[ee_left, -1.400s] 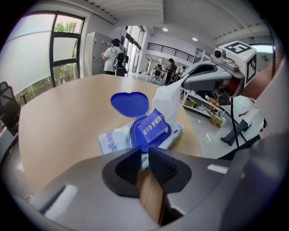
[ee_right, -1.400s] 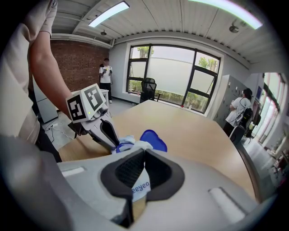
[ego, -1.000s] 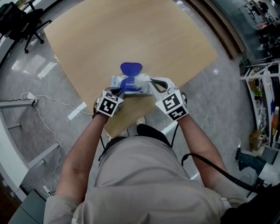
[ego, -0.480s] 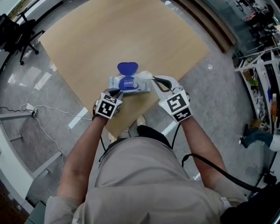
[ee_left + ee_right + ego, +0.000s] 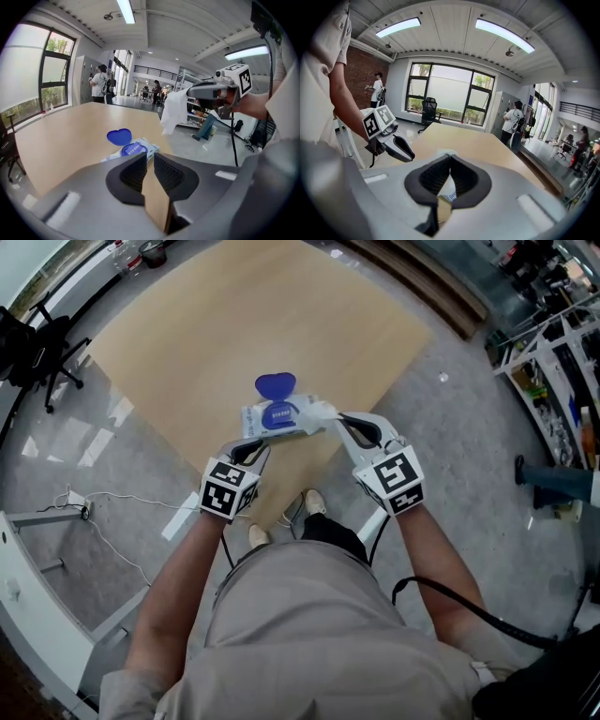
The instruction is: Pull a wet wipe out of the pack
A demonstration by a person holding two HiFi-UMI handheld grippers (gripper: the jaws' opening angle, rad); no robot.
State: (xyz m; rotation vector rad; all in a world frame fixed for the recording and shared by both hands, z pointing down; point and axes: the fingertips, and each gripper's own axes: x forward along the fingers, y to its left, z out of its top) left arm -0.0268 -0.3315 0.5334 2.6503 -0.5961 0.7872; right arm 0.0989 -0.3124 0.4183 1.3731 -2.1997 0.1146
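The wet wipe pack (image 5: 278, 416) lies flat near the front corner of the wooden table (image 5: 234, 324), its blue lid (image 5: 275, 385) flipped open. My right gripper (image 5: 339, 420) is shut on a white wet wipe (image 5: 319, 412) just right of the pack. In the left gripper view the wet wipe (image 5: 175, 110) hangs clear of the pack (image 5: 131, 150) from the right gripper (image 5: 206, 91). A strip of wipe (image 5: 449, 188) shows between the right gripper's (image 5: 450, 159) pads. My left gripper (image 5: 255, 448) is shut on nothing, short of the pack's front edge.
The table's front edge runs just behind both grippers, with grey floor beyond. An office chair (image 5: 37, 343) stands at the far left and shelving (image 5: 553, 362) at the right. A cable (image 5: 112, 498) trails on the floor. People (image 5: 101, 84) stand far off.
The right gripper has drawn the wipe up and to the right, away from the pack. The left gripper has pulled back off the pack's near left corner.
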